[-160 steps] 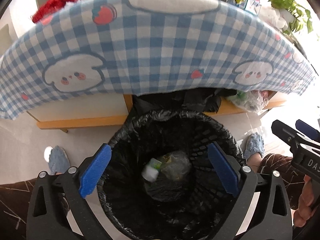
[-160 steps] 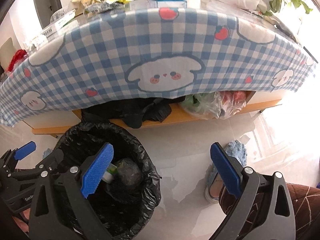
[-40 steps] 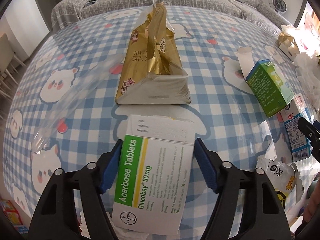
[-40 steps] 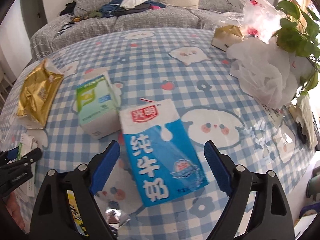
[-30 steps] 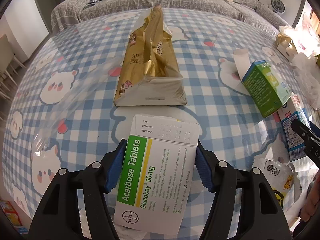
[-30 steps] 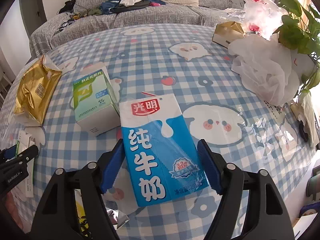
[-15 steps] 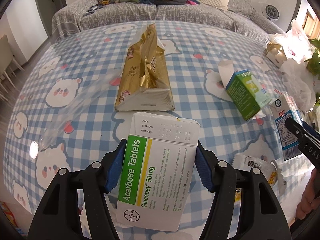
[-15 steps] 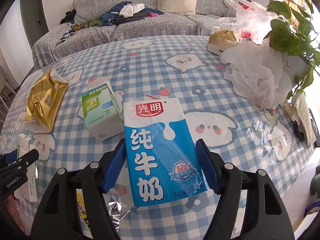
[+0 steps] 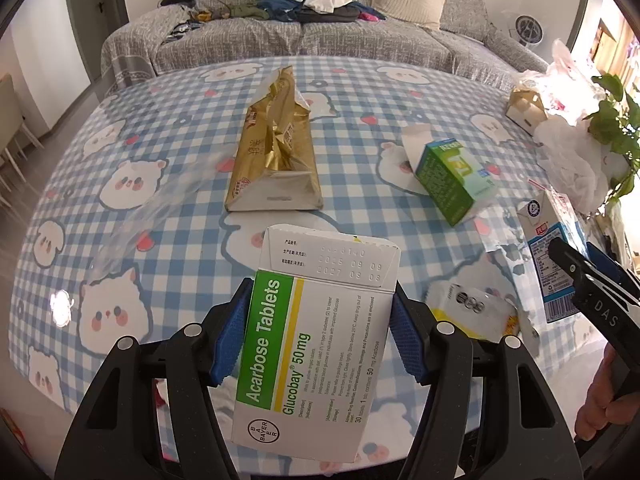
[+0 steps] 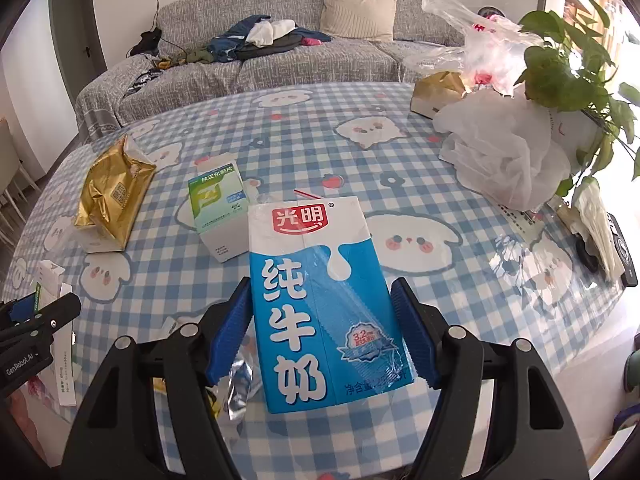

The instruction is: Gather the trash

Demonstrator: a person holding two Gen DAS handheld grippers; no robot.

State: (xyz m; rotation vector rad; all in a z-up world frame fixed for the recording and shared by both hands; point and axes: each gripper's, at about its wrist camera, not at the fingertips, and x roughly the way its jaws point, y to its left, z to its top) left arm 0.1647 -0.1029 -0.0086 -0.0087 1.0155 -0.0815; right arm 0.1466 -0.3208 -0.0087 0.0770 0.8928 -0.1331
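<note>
Bench (image 9: 168, 136), checked cloth, fills both frames. Right tongs (image 10: 320, 332) clamp the milk carton (image 10: 320, 300) at lower centre, long axis running up-frame, top end away. Left tongs (image 9: 316, 334) clamp the tablet box (image 9: 312, 352) likewise, flap end away. Both grips should hold firm and level during carry, clear of the gold bag (image 9: 276, 160).
</note>
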